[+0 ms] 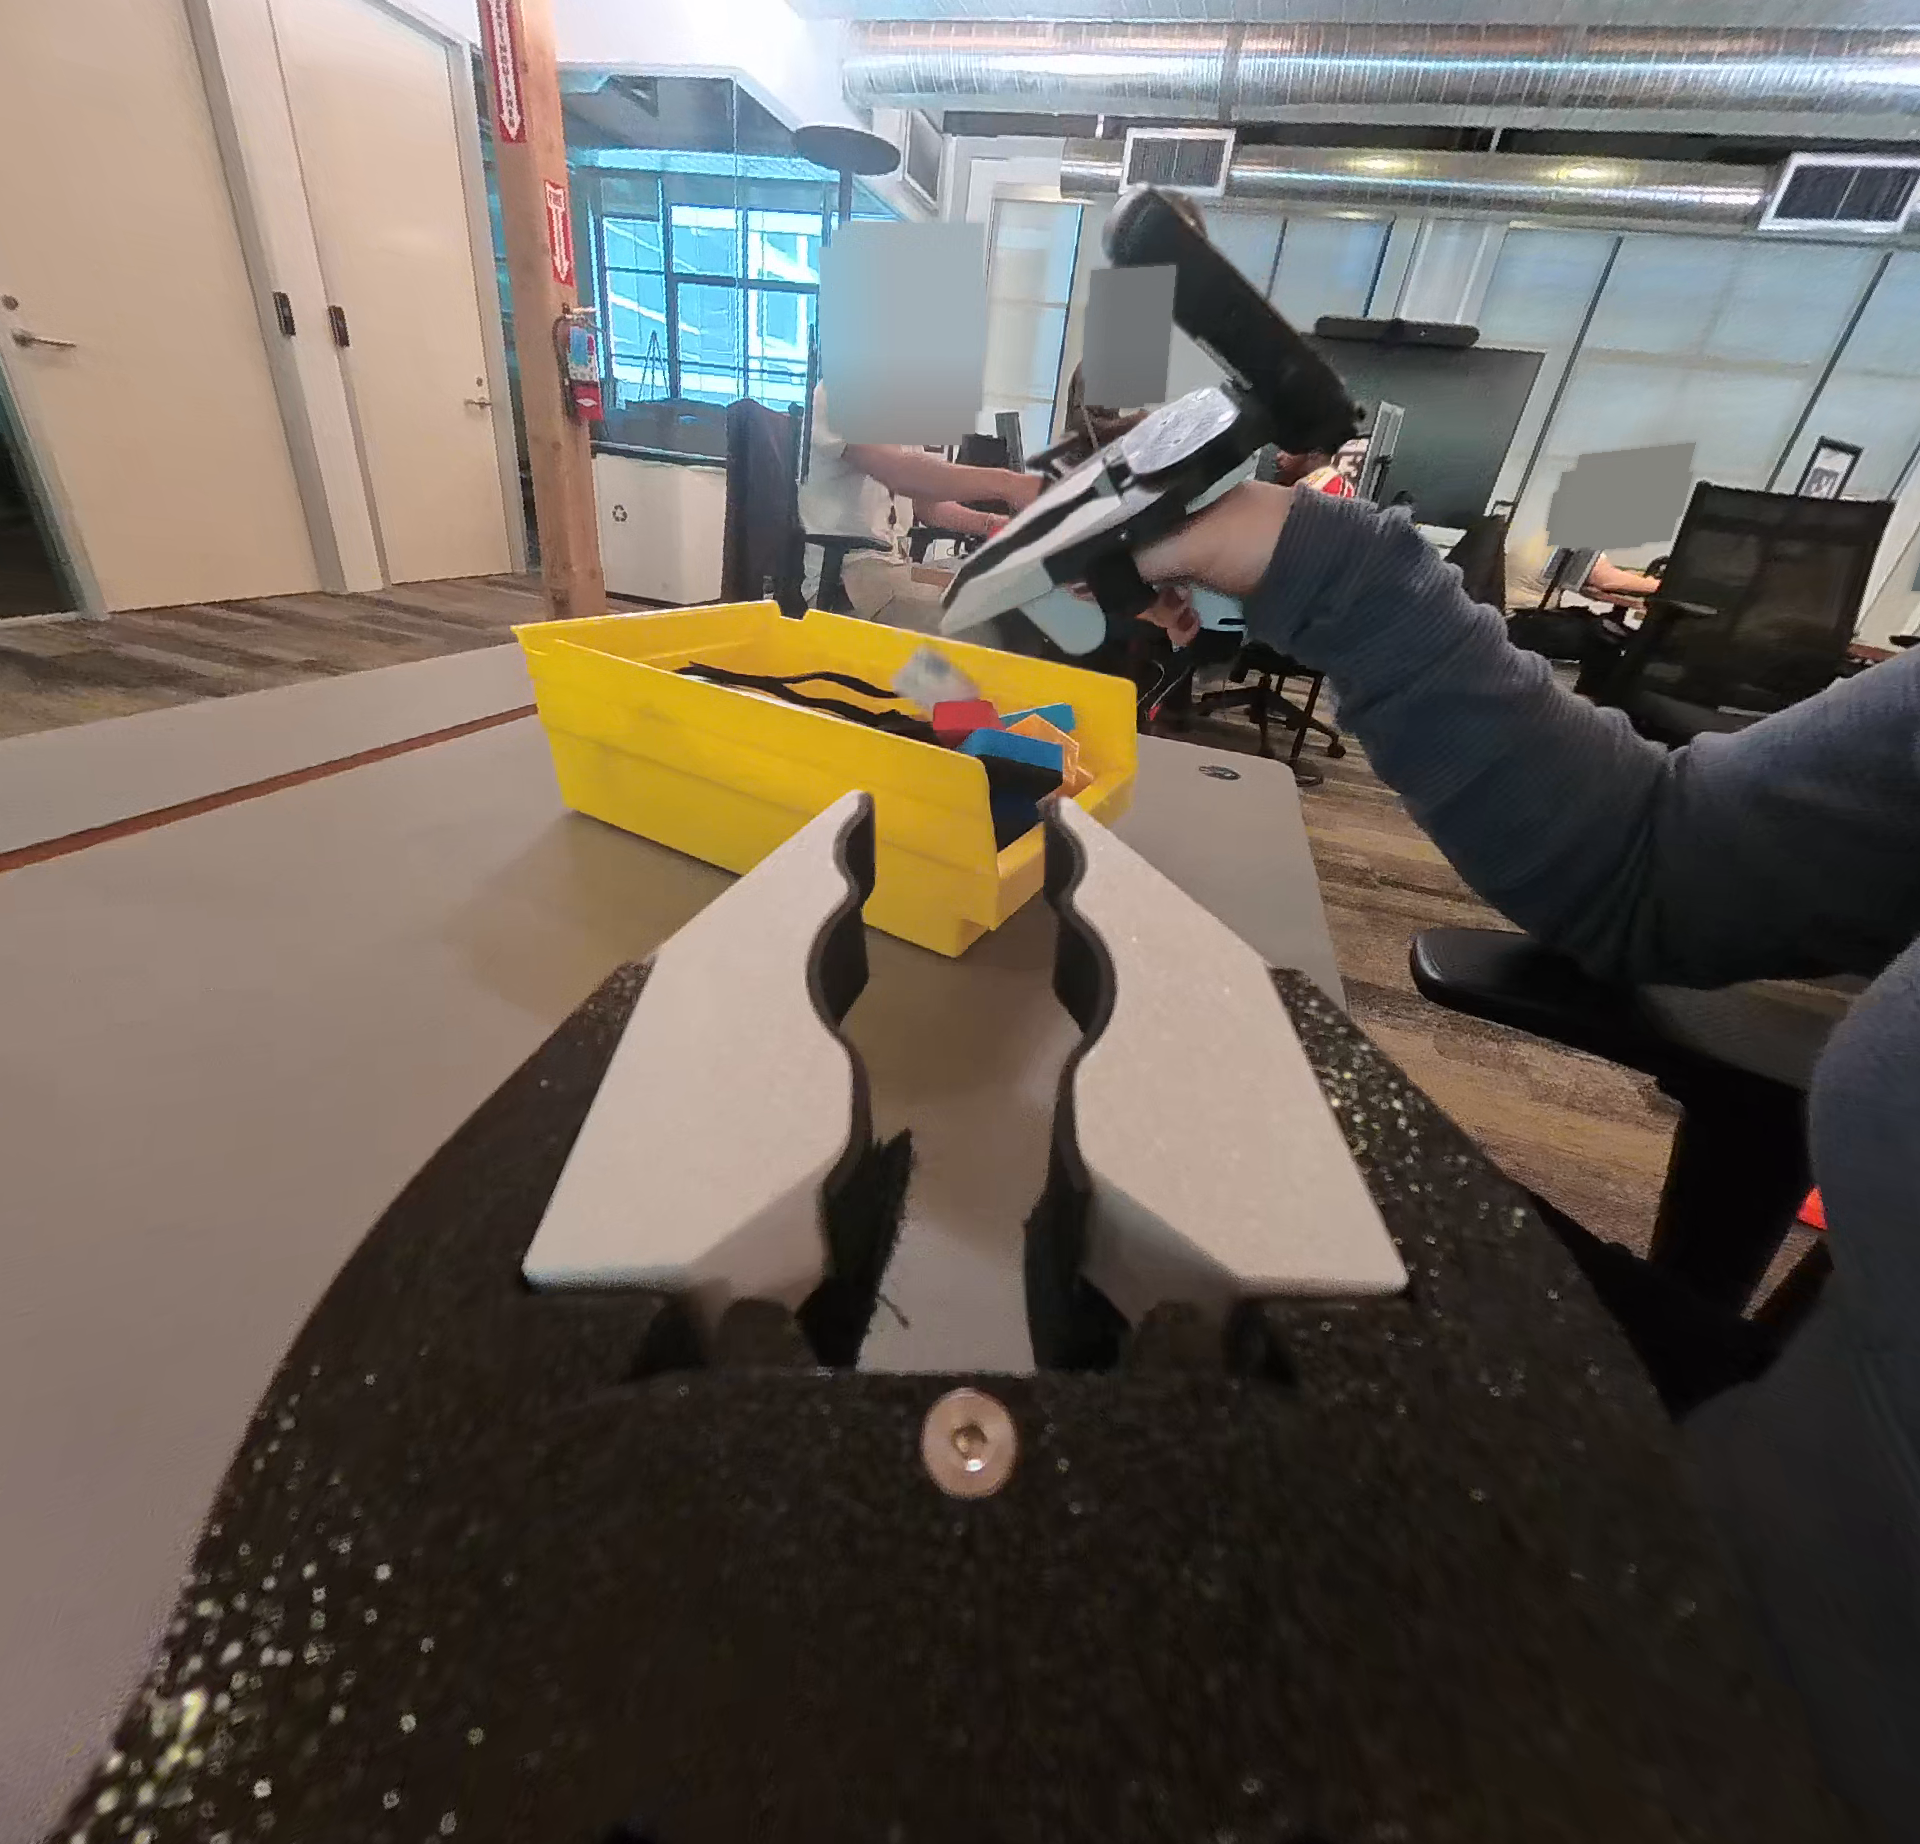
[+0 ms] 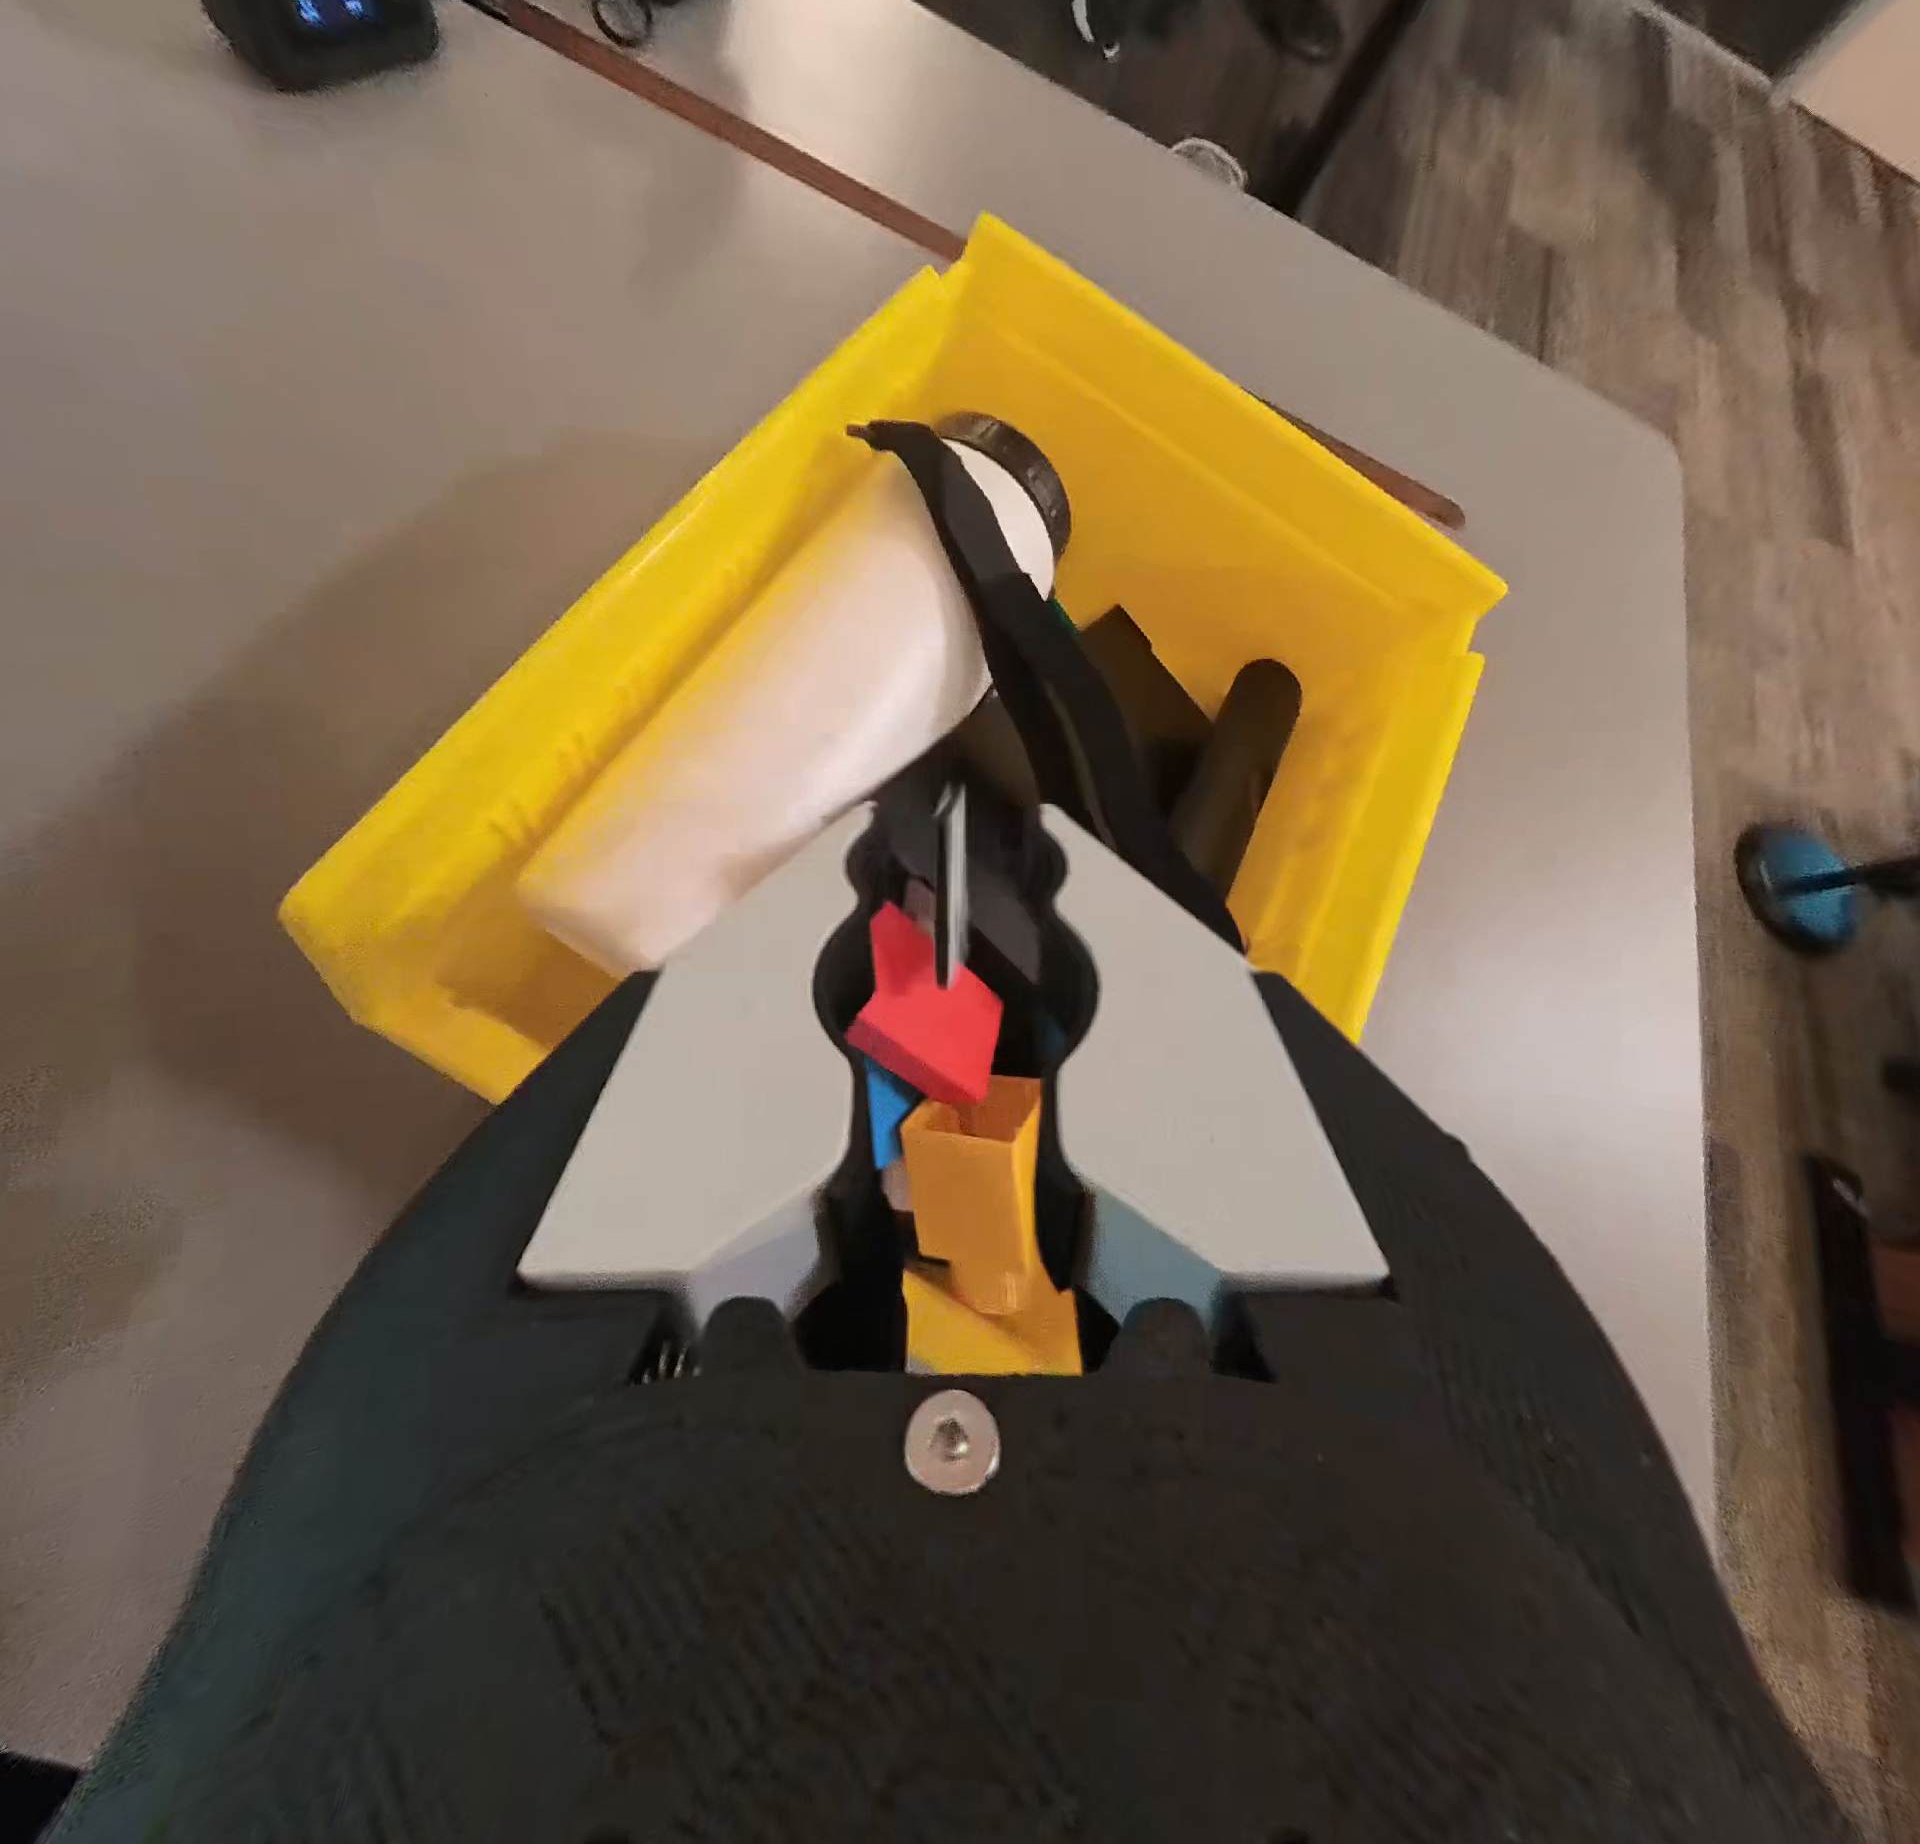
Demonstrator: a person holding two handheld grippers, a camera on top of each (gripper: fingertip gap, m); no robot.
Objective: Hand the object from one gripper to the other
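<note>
Over the grey desk (image 1: pixel 260 1015) we are lifting a thin card (image 2: pixel 951 885) from the yellow bin (image 2: pixel 1195 464), right gripper (image 2: pixel 951 838) jaws pinching it at frame centre, left gripper (image 1: pixel 956 838) jaws waiting parted and empty to receive it.

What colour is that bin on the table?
The bin is bright yellow, clearest in the right wrist view.

We see a glossy yellow plastic bin (image 1: pixel 769 786) on a smooth matt grey table (image 1: pixel 260 1015); our gripper fingers (image 1: pixel 717 1056) look matt grey.
</note>
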